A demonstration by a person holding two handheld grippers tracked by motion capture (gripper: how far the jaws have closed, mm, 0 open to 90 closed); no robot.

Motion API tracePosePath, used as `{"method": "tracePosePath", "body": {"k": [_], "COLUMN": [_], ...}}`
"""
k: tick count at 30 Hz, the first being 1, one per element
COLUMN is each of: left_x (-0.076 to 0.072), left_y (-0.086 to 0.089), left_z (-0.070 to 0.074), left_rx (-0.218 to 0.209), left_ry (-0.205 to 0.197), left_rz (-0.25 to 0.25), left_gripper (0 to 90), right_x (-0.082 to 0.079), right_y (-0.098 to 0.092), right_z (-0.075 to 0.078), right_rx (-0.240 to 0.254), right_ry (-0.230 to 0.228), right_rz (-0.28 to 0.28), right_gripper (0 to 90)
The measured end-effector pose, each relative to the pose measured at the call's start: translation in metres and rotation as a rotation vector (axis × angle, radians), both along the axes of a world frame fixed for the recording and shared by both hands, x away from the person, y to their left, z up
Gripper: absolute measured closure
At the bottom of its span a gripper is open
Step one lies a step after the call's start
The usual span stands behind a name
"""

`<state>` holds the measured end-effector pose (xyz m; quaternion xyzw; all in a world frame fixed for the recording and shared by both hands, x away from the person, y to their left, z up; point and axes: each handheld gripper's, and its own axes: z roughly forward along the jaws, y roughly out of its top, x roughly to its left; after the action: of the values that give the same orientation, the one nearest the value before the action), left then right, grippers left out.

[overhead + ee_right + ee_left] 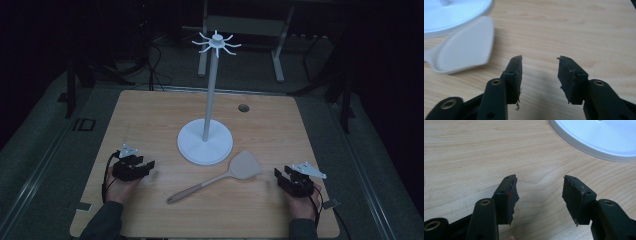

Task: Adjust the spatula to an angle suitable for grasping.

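In the high view, a wooden desk [150,120] is seen with a white stand [205,141] at its middle, a round base below a tall pole topped by a ring of curved hooks. A beige spatula [220,176] lies flat just in front of the base, its blade near the base rim and its handle running toward the near left. The left tool [148,165] is rested on the desk at the near left, well apart from the spatula. The right tool [278,174] is rested at the near right, near the blade.

In the left gripper view, the left tool [539,195] is seen spread, with bare wood between its 2 jaws and the stand base [599,137] ahead to the right.

In the right gripper view, the right tool [539,75] is likewise spread over bare wood, nothing being pinched. The spatula blade [465,50] lies ahead to the left, against the stand base [451,13].
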<state>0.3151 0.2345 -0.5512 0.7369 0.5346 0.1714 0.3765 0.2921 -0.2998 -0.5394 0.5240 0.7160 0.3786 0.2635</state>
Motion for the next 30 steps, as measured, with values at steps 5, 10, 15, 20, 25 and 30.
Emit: {"method": "tracePosePath", "body": {"k": [5, 10, 15, 20, 25, 30], "left_x": [0.000, 0.001, 0.002, 0.002, 0.002, 0.002], "left_y": [0.002, 0.000, 0.000, -0.001, -0.002, -0.001], "left_z": [0.000, 0.000, -0.001, -0.001, -0.001, -0.001], "left_rx": [-0.010, -0.004, -0.002, -0.003, -0.001, -0.006], "left_ry": [0.001, 0.004, 0.009, 0.009, 0.010, 0.011], "left_rz": [0.009, 0.005, 0.000, -0.003, -0.005, -0.003], "left_gripper": [45.8, 45.8, 45.8, 45.9, 45.9, 46.1], "right_x": [-0.002, 0.002, 0.017, 0.034, 0.045, 0.054], "right_y": [0.011, 0.020, 0.035, 0.048, 0.058, 0.062], "right_z": [0.012, 0.019, 0.024, 0.025, 0.018, 0.009], "right_rx": [-0.020, -0.021, -0.054, -0.081, -0.095, -0.084], "right_ry": [-0.035, -0.065, -0.079, -0.064, -0.027, 0.010], "right_rz": [0.067, 0.090, 0.113, 0.144, 0.173, 0.177], "right_gripper": [58.9, 62.8, 67.0, 80.9, 87.7, 88.0]}}
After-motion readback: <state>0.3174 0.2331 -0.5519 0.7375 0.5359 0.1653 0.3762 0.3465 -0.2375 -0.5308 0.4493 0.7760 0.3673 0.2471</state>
